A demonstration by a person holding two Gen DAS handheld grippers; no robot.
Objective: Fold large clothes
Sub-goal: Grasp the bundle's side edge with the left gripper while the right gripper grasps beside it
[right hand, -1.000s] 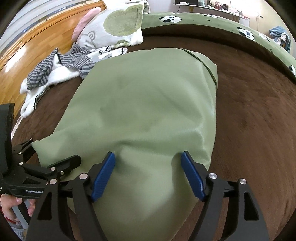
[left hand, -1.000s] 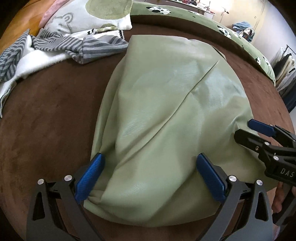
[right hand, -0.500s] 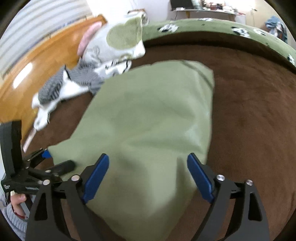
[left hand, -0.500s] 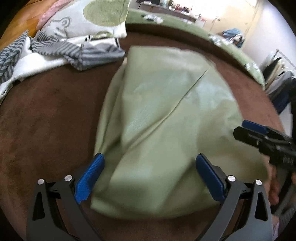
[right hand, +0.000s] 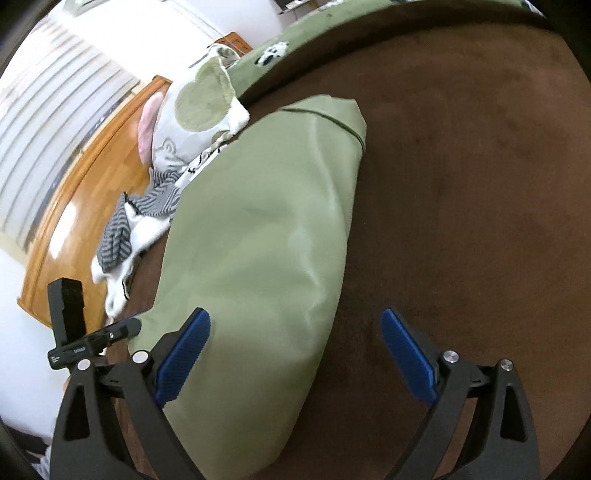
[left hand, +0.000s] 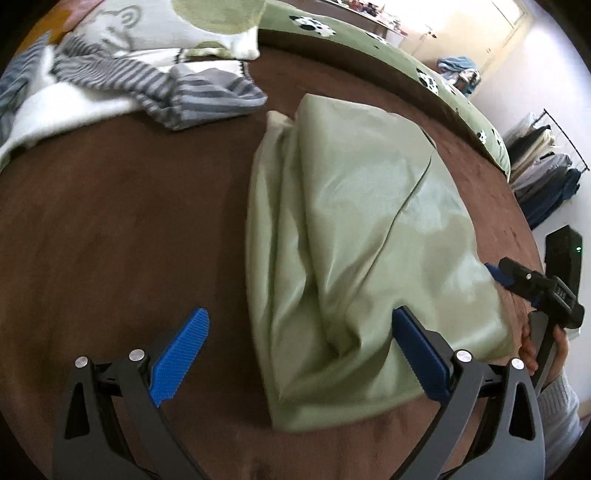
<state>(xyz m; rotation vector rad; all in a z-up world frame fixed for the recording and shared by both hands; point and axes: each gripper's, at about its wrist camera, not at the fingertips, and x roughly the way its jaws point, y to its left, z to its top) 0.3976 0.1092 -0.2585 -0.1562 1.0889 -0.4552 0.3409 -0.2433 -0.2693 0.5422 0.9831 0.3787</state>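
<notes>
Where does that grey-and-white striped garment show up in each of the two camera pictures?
Left wrist view: the grey-and-white striped garment lies upper left, beyond the folded pale green cloth.
Right wrist view: the striped garment is middle left, behind the green cloth.
Shared landmark: the bear-print pillow.

folded green garment (left hand: 362,236) on brown bedspread (left hand: 129,221), left tongs (left hand: 299,354) agape

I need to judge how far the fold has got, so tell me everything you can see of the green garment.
The green garment is pale sage, smooth, faintly shiny cloth, folded into a long bundle with a dark seam line and soft creases along one side. It lies flat on the brown bed cover, unheld; both grippers are open at its near end.
</notes>
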